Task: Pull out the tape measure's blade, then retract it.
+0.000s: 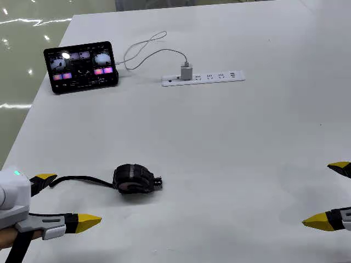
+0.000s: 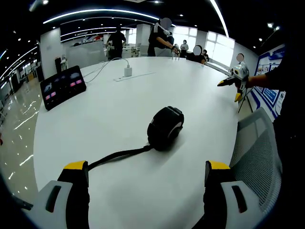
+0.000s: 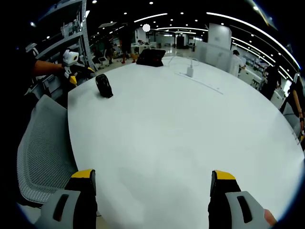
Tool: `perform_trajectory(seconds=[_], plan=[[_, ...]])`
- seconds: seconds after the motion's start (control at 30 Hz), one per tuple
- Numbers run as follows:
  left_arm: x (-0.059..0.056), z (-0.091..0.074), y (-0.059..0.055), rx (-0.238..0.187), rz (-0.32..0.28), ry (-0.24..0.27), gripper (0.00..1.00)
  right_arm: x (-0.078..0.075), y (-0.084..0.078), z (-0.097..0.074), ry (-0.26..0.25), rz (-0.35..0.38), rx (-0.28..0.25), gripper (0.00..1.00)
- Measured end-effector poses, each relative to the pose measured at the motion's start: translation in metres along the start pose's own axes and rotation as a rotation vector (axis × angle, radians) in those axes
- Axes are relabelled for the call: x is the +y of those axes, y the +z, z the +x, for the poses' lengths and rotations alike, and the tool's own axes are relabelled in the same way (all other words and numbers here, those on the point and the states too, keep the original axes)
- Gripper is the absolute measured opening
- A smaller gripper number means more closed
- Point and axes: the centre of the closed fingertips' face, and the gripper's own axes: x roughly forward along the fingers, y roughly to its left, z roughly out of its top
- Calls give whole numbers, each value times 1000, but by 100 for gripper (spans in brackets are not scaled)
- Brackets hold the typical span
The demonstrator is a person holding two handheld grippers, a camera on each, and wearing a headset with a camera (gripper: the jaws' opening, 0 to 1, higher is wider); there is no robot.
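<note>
A black tape measure lies on the white table, its black wrist strap trailing left. No blade is drawn out. My left gripper stands open at the near left, its yellow-tipped fingers on either side of the strap's end, a short way from the case. From the left gripper view the tape measure sits ahead between the jaws. My right gripper is open at the near right edge, far from the case and holding nothing. The right gripper view has the tape measure far off to the left.
A tablet with a lit screen stands at the far left, cabled to a charger in a white power strip. A grey mesh chair sits beside the table. People stand in the background.
</note>
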Motion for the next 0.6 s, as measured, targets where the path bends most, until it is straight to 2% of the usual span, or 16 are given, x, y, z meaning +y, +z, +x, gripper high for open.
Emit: perform_trajectory(seconds=[0.47,0.57,0.6], plan=[[3,1,1,0,0,-5,99,1,-2,0,-5,8,4,99],[3,3,2,-2,1,-6,99,-2,-1,0,-20,-6,-3,99],[3,3,5,-12,19,-5,99,-2,0,0,-19,1,-4,99]])
